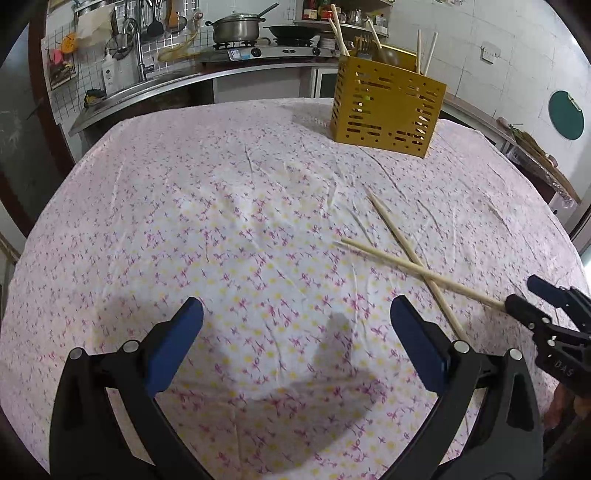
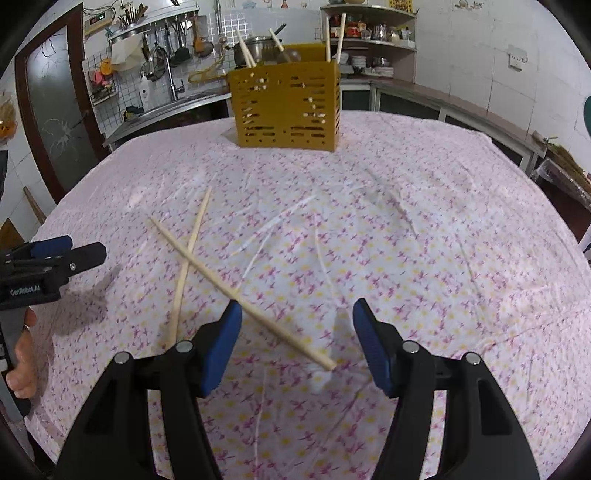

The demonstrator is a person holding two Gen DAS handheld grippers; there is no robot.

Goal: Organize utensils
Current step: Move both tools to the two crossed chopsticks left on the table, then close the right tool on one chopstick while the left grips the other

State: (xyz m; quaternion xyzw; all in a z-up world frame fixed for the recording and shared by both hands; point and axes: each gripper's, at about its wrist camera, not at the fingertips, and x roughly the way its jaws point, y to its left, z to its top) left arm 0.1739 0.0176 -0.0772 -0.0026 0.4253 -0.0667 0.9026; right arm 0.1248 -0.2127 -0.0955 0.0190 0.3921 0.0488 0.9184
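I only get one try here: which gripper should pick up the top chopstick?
Right. The upper chopstick ends between the open right gripper; the left gripper is open over bare cloth beside the pair.

Both wrist cameras look steeply down and forward, close above the bench (image 1: 258, 206); both share the crossed chopsticks (image 2: 192, 258) and, apparently far off, the yellow holder (image 1: 384, 107).

the yellow utensil holder (image 2: 284, 107) hides the lower lengths of the chopsticks (image 2: 334, 35) standing in it, and what else sits inside is too dark to tell. the left gripper (image 2: 74, 254) is cut off by the right wrist view's edge, as is the hand (image 2: 24, 354) holding it.
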